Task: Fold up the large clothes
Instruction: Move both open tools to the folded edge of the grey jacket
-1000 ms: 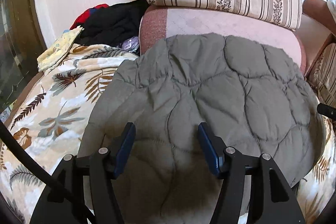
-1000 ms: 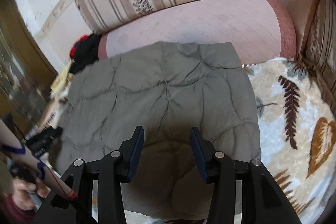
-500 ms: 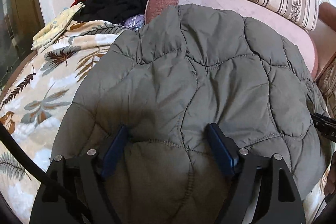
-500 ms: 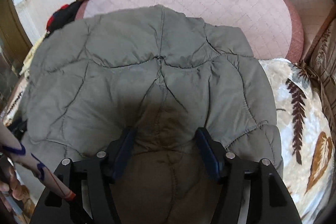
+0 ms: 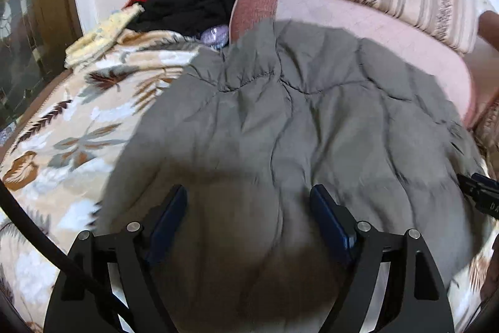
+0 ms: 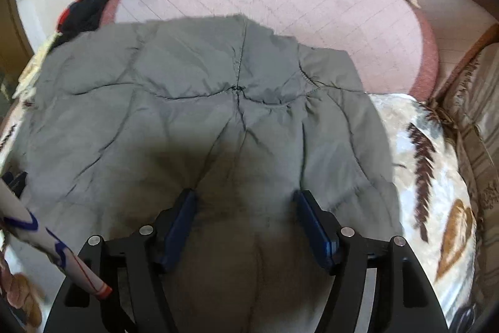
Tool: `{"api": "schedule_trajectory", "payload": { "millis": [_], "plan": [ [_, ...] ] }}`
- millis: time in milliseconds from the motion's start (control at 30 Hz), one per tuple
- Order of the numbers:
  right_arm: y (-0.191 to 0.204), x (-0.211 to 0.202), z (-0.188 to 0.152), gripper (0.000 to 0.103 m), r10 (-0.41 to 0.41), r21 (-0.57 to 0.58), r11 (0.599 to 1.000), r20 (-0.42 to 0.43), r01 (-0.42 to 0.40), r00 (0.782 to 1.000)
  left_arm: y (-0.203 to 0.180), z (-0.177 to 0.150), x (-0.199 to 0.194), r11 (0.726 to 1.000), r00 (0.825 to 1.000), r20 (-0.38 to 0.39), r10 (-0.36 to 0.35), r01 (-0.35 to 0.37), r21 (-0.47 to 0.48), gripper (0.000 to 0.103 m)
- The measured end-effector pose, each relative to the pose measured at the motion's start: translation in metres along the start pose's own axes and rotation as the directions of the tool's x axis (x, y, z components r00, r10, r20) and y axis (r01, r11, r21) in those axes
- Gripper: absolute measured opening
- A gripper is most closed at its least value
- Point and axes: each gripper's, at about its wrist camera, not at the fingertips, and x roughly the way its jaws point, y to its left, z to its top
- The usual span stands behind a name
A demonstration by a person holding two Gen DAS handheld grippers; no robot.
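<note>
My left gripper (image 5: pixel 249 217) stands with jaws apart, nothing pinched, over the near part of the grey quilted jacket (image 5: pixel 312 120). My right gripper (image 6: pixel 244 217) is opening, pads off the fabric. The jacket lies folded on the leaf-print blanket (image 5: pixel 78 130), its far edge on the pink cushion (image 6: pixel 312 5). I judge this fold just released; next I need a fresh edge to grip. The dark clothes pile (image 5: pixel 193 5) sits clear at the far left.
</note>
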Motion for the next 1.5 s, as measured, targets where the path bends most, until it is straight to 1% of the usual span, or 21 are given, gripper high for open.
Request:
{"api": "schedule_trajectory", "payload": {
  "millis": [67, 167, 267, 367, 433, 500, 600, 633, 733, 833, 900, 933, 967, 1033, 1067, 1133, 1167, 1200, 1300, 1400, 1500],
  "plan": [
    [-0.003, -0.028, -0.019, 0.072, 0.05, 0.011, 0.999, 0.046, -0.05, 0.998, 0.004, -0.015, -0.022, 1.0, 0.999, 0.036, 0.01, -0.01, 0.0, 0.081],
    [0.0, -0.048, -0.042, 0.072, 0.135, 0.036, 0.99, 0.062, -0.137, 0.989, 0.011, -0.039, -0.043, 0.999, 0.998, 0.054, 0.018, -0.016, -0.039, 0.081],
    [0.019, -0.057, -0.054, 0.068, 0.181, 0.027, 0.983, 0.068, -0.183, 0.981, 0.02, -0.052, -0.048, 0.996, 0.997, 0.068, 0.034, -0.028, -0.085, 0.081],
    [0.052, -0.062, -0.058, 0.068, 0.204, -0.027, 0.979, 0.08, -0.202, 0.976, 0.024, -0.057, -0.039, 0.996, 0.996, 0.074, 0.059, -0.054, -0.07, 0.081],
    [0.069, -0.058, -0.058, 0.069, 0.171, -0.064, 0.984, 0.089, -0.166, 0.981, 0.028, -0.059, -0.031, 0.997, 0.996, 0.078, 0.051, -0.046, -0.067, 0.081],
    [0.079, -0.045, -0.057, 0.069, 0.135, -0.095, 0.987, 0.076, -0.128, 0.988, 0.031, -0.062, -0.025, 0.997, 0.996, 0.076, 0.046, -0.041, -0.069, 0.082],
    [0.079, -0.016, -0.058, 0.071, 0.118, -0.071, 0.991, 0.02, -0.116, 0.993, 0.029, -0.062, -0.011, 0.998, 0.998, 0.034, 0.051, -0.051, -0.026, 0.084],
    [0.079, -0.012, -0.06, 0.072, 0.114, -0.07, 0.991, 0.016, -0.113, 0.993, 0.028, -0.061, -0.009, 0.998, 0.998, 0.03, 0.056, -0.055, -0.015, 0.084],
    [0.081, 0.001, -0.062, 0.074, 0.104, -0.065, 0.993, 0.018, -0.102, 0.994, 0.025, -0.064, -0.009, 0.998, 0.997, 0.043, 0.069, -0.068, -0.003, 0.084],
    [0.083, -0.007, -0.061, 0.074, 0.094, -0.08, 0.993, 0.03, -0.092, 0.995, 0.025, -0.065, -0.017, 0.997, 0.994, 0.072, 0.079, -0.079, -0.013, 0.084],
    [0.075, -0.031, -0.065, 0.071, 0.133, -0.072, 0.989, 0.073, -0.128, 0.988, 0.026, -0.064, -0.022, 0.996, 0.993, 0.086, 0.086, -0.085, -0.018, 0.084],
    [0.067, -0.044, -0.068, 0.071, 0.137, -0.068, 0.989, 0.102, -0.13, 0.985, 0.026, -0.064, -0.023, 0.996, 0.992, 0.091, 0.09, -0.088, -0.018, 0.084],
    [0.061, -0.05, -0.07, 0.071, 0.128, -0.065, 0.991, 0.119, -0.121, 0.985, 0.027, -0.063, -0.023, 0.996, 0.991, 0.093, 0.093, -0.092, -0.016, 0.084],
    [0.033, -0.067, -0.078, 0.071, 0.072, -0.024, 0.997, 0.166, -0.069, 0.983, 0.028, -0.065, -0.022, 0.995, 0.992, 0.089, 0.094, -0.093, -0.018, 0.084],
    [0.021, -0.069, -0.081, 0.071, 0.064, 0.0, 0.998, 0.173, -0.065, 0.983, 0.027, -0.065, -0.021, 0.995, 0.991, 0.09, 0.097, -0.095, -0.02, 0.084],
    [-0.006, -0.066, -0.087, 0.067, 0.038, 0.061, 0.997, 0.167, -0.048, 0.985, 0.025, -0.067, -0.021, 0.994, 0.989, 0.099, 0.109, -0.109, -0.008, 0.084],
    [-0.023, -0.057, -0.091, 0.062, 0.018, 0.096, 0.995, 0.15, -0.033, 0.989, 0.024, -0.067, -0.02, 0.993, 0.988, 0.102, 0.113, -0.114, -0.003, 0.084],
    [-0.031, -0.054, -0.095, 0.055, 0.015, 0.113, 0.993, 0.135, -0.031, 0.991, 0.023, -0.068, -0.02, 0.993, 0.988, 0.104, 0.117, -0.117, 0.002, 0.084],
    [-0.044, -0.032, -0.095, 0.055, 0.056, 0.183, 0.981, 0.084, -0.071, 0.995, 0.022, -0.068, -0.016, 0.992, 0.987, 0.102, 0.122, -0.123, 0.0, 0.085],
    [-0.04, -0.025, -0.091, 0.056, 0.031, 0.143, 0.989, 0.064, -0.04, 0.997, 0.019, -0.068, -0.015, 0.991, 0.985, 0.106, 0.134, -0.135, 0.006, 0.086],
    [-0.044, -0.016, -0.095, 0.056, 0.051, 0.148, 0.987, 0.043, -0.057, 0.998, 0.017, -0.069, -0.014, 0.989, 0.983, 0.109, 0.145, -0.148, 0.014, 0.086]
  ]
}}
